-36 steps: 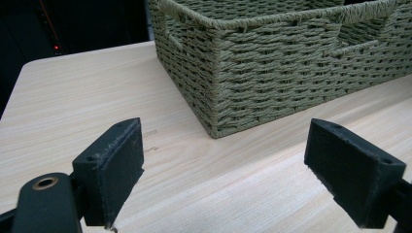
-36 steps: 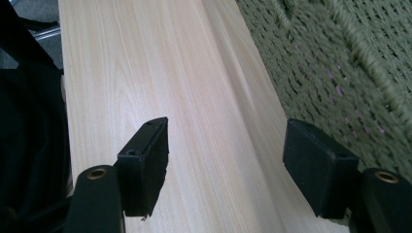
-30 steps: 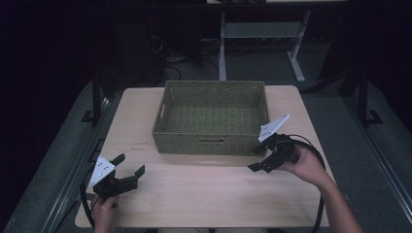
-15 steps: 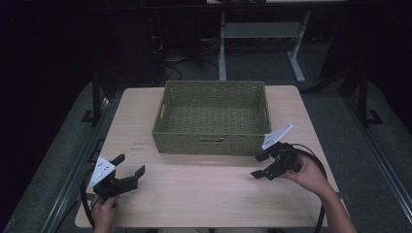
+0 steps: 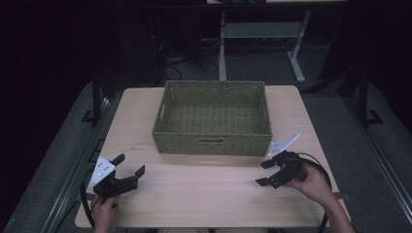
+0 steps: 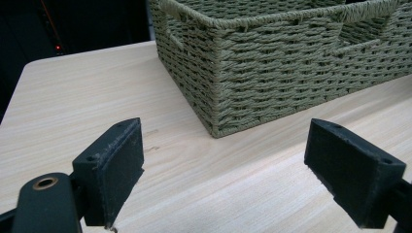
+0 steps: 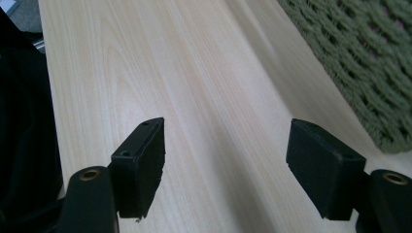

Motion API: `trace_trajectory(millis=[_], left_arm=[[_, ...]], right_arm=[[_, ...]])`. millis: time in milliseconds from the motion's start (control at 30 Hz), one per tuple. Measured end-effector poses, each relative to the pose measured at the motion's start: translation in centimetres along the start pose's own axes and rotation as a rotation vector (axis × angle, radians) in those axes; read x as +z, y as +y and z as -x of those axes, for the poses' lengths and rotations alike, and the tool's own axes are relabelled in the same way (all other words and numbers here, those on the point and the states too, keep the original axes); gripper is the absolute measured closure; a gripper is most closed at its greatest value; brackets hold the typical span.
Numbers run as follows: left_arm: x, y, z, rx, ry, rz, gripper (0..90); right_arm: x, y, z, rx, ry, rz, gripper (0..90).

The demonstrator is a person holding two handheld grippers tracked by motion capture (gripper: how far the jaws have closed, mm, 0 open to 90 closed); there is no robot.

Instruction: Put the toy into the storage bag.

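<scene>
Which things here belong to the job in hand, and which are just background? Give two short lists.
In the job:
- woven basket, on the table
- left gripper, open, nothing between its jaws
- right gripper, jaws just been opening, nothing between them

Background:
- white desk frame on the floor behind
- cables beside it

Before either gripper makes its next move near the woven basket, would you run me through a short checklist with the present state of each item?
1. Left gripper jaws open, nothing between them: ok.
2. Right gripper jaws open, having just been opening, nothing between them: ok.
3. Basket upright on the table, away from its edges: ok.
4. Basket interior bare of items in the high view: ok.
5. Both grippers apart from the basket: ok.
6. Cables free of snags: cannot tell.
</scene>
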State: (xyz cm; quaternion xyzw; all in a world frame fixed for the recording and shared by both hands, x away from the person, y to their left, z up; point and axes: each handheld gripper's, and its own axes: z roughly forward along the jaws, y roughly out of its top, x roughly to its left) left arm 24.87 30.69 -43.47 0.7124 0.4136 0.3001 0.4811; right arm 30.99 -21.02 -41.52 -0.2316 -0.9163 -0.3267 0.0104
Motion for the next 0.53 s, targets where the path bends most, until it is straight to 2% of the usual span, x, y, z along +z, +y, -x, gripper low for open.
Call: trace_trajectory(millis=[400,533], left_arm=[[0.0,0.0,0.1,-0.002,0.0,0.002,13.8],[0.0,0.0,0.0,0.002,0.006,0.004,13.8]], right_arm=[[0.1,-2.6,-1.0,0.036,-0.024,0.041,28.8],[0.3,-3.1,-1.5,0.038,-0.024,0.071,26.5]])
